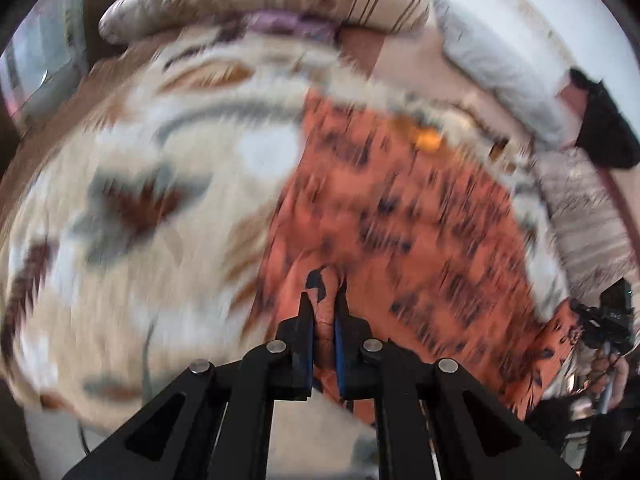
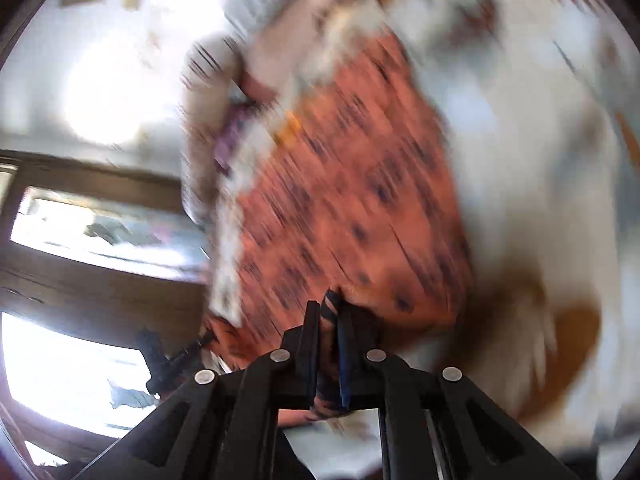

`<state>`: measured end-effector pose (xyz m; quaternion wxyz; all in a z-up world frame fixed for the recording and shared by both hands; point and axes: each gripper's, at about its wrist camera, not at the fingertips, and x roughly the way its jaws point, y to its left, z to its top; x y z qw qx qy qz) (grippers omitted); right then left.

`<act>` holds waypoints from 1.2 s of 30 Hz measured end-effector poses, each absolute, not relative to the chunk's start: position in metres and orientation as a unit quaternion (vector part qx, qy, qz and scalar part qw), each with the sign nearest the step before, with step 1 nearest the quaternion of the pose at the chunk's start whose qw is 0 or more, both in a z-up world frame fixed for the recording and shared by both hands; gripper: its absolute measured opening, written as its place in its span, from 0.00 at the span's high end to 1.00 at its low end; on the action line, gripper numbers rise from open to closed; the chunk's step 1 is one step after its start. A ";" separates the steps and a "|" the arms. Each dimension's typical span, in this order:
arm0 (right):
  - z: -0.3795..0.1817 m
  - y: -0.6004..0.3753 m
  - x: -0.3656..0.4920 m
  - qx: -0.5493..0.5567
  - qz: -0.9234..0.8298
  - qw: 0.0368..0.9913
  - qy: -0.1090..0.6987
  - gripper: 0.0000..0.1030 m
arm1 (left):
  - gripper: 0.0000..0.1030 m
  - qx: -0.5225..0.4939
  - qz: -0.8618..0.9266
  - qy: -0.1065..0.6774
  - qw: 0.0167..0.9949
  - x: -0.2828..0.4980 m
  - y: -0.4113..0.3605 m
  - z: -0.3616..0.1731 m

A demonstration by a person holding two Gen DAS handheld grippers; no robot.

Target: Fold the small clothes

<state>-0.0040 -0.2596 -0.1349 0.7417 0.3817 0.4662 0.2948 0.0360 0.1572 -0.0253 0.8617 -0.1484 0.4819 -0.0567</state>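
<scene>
An orange garment (image 1: 400, 216) with dark blue specks lies spread on a cream floral blanket (image 1: 120, 200). My left gripper (image 1: 324, 300) is shut on a pinched fold of the garment's near edge, which bulges up between its pads. My right gripper (image 2: 330, 308) is shut on another part of the same orange garment (image 2: 340, 184), with a dark-striped fold squeezed between its fingers. At the right edge of the left wrist view the right gripper (image 1: 600, 320) shows in a hand, holding the far corner of the cloth. Both views are blurred by motion.
A striped rolled pillow (image 1: 260, 0) and a pale fuzzy cushion (image 1: 500, 72) line the far side of the bed. A dark object (image 1: 608, 128) sits at the right. In the right wrist view, wooden window frames (image 2: 100, 280) and bright panes fill the left.
</scene>
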 end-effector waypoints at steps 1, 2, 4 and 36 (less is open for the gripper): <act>-0.115 -0.264 0.018 0.386 0.297 0.757 0.436 0.95 | 0.92 -0.152 -0.059 0.466 0.869 0.057 0.158 -0.013; -0.100 -0.270 0.037 0.390 0.294 0.771 0.410 0.95 | 0.92 -0.156 -0.060 0.454 0.875 0.075 0.157 -0.004; -0.078 -0.284 0.081 0.415 0.278 0.787 0.362 0.95 | 0.92 -0.157 -0.061 0.438 0.883 0.125 0.152 0.003; -0.107 -0.193 0.069 0.080 0.231 0.863 0.442 0.96 | 0.91 -0.085 -0.064 0.408 0.907 0.108 0.143 -0.017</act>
